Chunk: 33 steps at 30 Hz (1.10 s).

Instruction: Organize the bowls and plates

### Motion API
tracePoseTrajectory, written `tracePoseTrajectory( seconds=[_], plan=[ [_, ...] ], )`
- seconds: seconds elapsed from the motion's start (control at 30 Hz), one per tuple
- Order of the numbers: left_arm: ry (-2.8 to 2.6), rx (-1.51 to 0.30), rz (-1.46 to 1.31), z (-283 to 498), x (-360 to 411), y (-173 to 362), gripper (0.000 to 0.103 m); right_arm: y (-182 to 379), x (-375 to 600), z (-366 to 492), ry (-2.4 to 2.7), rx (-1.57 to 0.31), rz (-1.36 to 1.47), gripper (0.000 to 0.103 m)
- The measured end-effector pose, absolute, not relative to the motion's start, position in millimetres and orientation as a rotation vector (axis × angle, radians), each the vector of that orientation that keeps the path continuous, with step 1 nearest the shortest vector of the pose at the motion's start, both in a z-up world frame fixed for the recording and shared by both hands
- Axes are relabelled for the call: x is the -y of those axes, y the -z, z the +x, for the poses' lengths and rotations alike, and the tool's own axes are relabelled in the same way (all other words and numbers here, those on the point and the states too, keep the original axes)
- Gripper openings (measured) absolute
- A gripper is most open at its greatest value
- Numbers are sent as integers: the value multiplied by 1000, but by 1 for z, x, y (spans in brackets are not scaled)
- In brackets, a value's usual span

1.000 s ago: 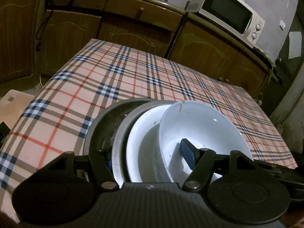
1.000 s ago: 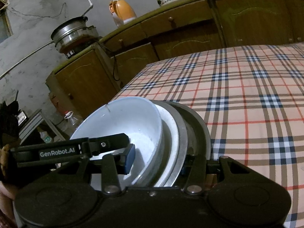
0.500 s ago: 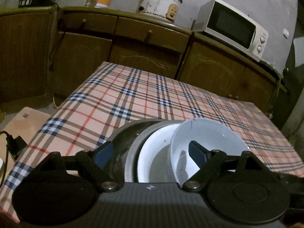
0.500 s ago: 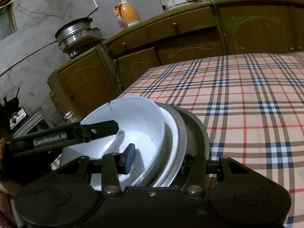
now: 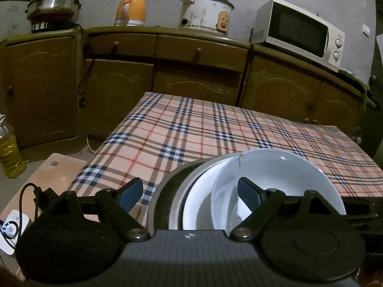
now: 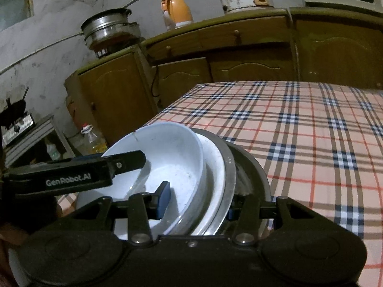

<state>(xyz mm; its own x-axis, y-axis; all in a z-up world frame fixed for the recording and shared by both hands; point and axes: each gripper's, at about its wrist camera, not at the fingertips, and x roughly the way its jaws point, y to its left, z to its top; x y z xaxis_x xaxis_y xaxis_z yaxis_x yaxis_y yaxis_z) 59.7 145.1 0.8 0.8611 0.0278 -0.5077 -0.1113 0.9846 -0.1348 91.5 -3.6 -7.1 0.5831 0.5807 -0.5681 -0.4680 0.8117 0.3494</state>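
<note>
- Two grippers sit at the near edge of the checked tablecloth [image 5: 191, 129], one on each side of a tilted stack of dishes.
- We count four nested pieces in the stack: a white bowl [image 5: 275, 177] in front, a white plate [image 5: 198, 203] behind it, then a metal plate [image 5: 178, 205], then a dark outer pan [image 5: 159, 196].
- The stack leans on edge instead of lying flat on the table.
- We read the left gripper [image 5: 189, 192] as wide open. Its left pad stands clear over the cloth and its right pad sits inside the bowl; neither pad presses on anything we can see.
- From the right wrist view, the left gripper's finger reaches across the bowl rim [image 6: 167, 129].
- We see the right gripper [image 6: 196, 203] closed on the stack, partly open to its thickness. One blue pad is inside the bowl [image 6: 172, 167]; the other pad is behind the metal plate [image 6: 229, 167], against the back of the stack.
- Beyond the table we see wooden cabinets [image 5: 196, 71] carrying a microwave [image 5: 299, 28], a rice cooker [image 5: 205, 12], an orange kettle [image 5: 131, 7] and a steel pot [image 5: 55, 2].
</note>
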Motion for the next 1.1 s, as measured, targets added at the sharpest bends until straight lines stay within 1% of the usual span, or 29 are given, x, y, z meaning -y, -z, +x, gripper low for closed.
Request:
tracePoseTrajectory(
  seconds=[0.13,0.2,0.37,0.47,0.83,0.93,1.1],
  plan=[
    [-81,-554,-148,63,-144,2,89,1,-3,93,-626,-722,115,56],
    [-90,-566,-146,63,-145,4,92,-1,-6,93,-630,-723,89,56],
    [-102,-574,-155,62,-148,5,94,-3,-9,98,-633,-743,66,57],
    [-114,-578,-140,62,-146,6,96,-5,-10,102,-638,-763,57,58],
    [-134,-595,-150,64,-148,7,97,-9,-17,121,-673,-851,1,59],
    [-147,-602,-159,65,-150,8,101,-10,-19,126,-682,-877,-14,59],
    [-157,-613,-187,66,-155,10,103,-13,-25,135,-701,-912,-53,61]
  ],
)
